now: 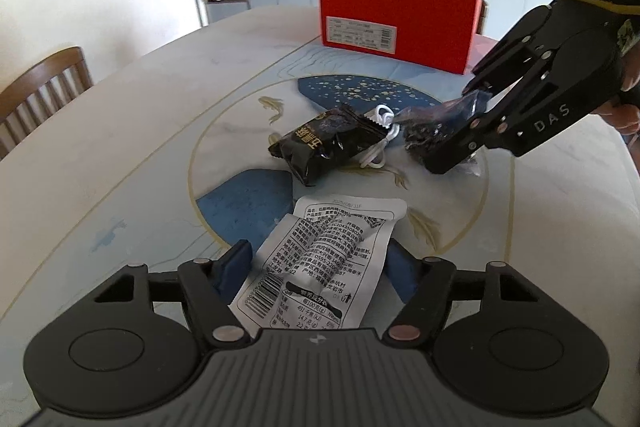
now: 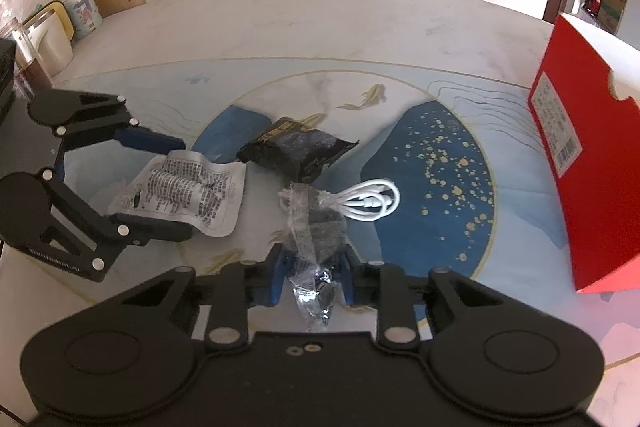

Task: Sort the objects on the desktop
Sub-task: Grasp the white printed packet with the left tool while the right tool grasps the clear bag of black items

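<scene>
left wrist view, table (image 1: 120,147): pale round top with a blue and gold painted centre; everything to be sorted lies on that centre.
red box (image 1: 400,23): stands open at the far edge, well apart from the packets; probably the bin for them.
silver packet (image 1: 320,263): printed side up, lying between the left gripper (image 1: 320,259)'s blue pads, which stand about half open at its edges; whether they press yet i cannot tell.
black snack bag (image 1: 332,147): flat beside the cable, untouched.
clear wrapped snack (image 2: 316,239): its twisted end sits pinched in the right gripper (image 2: 312,279), whose jaws are nearly closed on the film.
white cable (image 2: 372,203): coiled just beside that wrapper, perhaps touching it.
risk, slip: thin film held by one end may slide out on lifting.
risk, snag: the cable could drag along.
risk, crumple: the flat silver packet may buckle or skid instead of lifting.
</scene>
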Demonstrator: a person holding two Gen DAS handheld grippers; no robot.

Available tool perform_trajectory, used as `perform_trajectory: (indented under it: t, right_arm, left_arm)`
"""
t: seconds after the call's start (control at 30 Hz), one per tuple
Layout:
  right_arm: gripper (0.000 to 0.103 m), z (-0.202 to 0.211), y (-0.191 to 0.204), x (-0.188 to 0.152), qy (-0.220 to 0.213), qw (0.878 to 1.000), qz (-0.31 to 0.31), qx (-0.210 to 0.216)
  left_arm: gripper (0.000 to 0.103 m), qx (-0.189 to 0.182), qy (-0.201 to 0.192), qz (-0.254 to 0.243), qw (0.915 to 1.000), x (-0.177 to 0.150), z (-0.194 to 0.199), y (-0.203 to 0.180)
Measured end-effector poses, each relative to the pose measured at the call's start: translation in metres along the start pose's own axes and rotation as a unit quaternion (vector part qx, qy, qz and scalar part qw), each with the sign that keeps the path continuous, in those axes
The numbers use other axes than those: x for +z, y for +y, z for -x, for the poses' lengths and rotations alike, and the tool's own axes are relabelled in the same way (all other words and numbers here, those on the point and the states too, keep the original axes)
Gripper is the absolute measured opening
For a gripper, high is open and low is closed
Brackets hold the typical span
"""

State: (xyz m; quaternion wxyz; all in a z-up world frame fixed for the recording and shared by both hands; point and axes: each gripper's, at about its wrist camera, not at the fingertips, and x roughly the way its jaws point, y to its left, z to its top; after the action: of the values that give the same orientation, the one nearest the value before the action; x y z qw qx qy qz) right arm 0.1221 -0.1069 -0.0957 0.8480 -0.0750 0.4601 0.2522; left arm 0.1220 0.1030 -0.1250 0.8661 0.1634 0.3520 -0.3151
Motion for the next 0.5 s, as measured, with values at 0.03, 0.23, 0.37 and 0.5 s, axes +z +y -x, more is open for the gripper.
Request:
perform_trajectory:
  t: [0.03, 0.23, 0.37, 0.5]
  right_arm:
    - [0.025, 0.002, -0.001, 0.000, -0.002, 1.000, -0.001, 0.001]
    - [0.024, 0.013, -0.006, -0.003, -0.009, 1.000, 0.005, 0.003]
    - [0.024, 0.022, -0.008, -0.005, -0.017, 1.000, 0.012, 0.006]
    - [0.024, 0.031, -0.012, -0.007, -0.024, 0.999, 0.017, 0.013]
  left_arm:
    - [0.070, 0.002, 0.001, 0.006, 1.0000, 0.000, 0.000, -0.001]
    - [0.069, 0.025, 0.004, 0.039, 0.9989, 0.001, 0.006, -0.012]
    - [0.069, 0.041, 0.003, 0.051, 0.9978, 0.005, 0.014, -0.024]
    - [0.069, 0.055, -0.002, 0.066, 0.9963, 0.012, 0.022, -0.037]
